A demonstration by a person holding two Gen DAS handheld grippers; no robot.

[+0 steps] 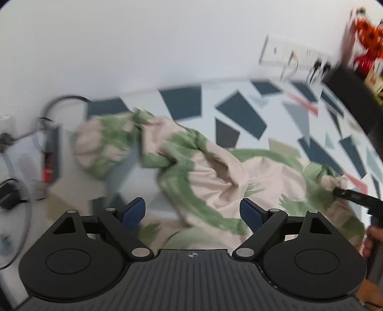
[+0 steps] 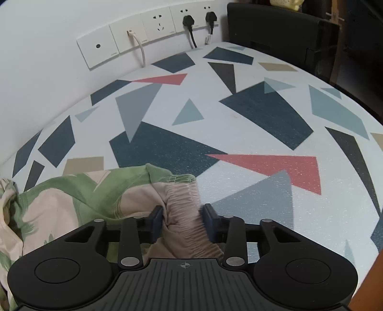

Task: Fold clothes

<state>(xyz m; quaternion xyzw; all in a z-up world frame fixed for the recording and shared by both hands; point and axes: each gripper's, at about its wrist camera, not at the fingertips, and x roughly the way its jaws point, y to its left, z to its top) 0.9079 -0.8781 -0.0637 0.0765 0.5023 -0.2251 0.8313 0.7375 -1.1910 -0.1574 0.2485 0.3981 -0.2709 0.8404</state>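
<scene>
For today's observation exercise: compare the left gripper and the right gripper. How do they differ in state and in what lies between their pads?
The left gripper has its jaws spread wide, while the right gripper has them drawn close. The left gripper's pads grip nothing and the crumpled garment lies beyond them; the right gripper's pads pinch the garment's gathered waistband. Both are black with blue pads, over the patterned tablecloth.

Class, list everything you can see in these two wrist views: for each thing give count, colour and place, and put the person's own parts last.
Garment: one, pink with green leaf print, crumpled on the table.
Tablecloth: one, pale with dark blue, grey and red shapes, covering the table.
Wall sockets: one white row, on the wall behind.
Plugs: two, black, in the sockets.
Cable: one, white, from a socket.
Left tool: black, blue pads, open above the garment.
Right tool: black, closed on the garment's gathered waistband.
Hand: one, right edge.
</scene>
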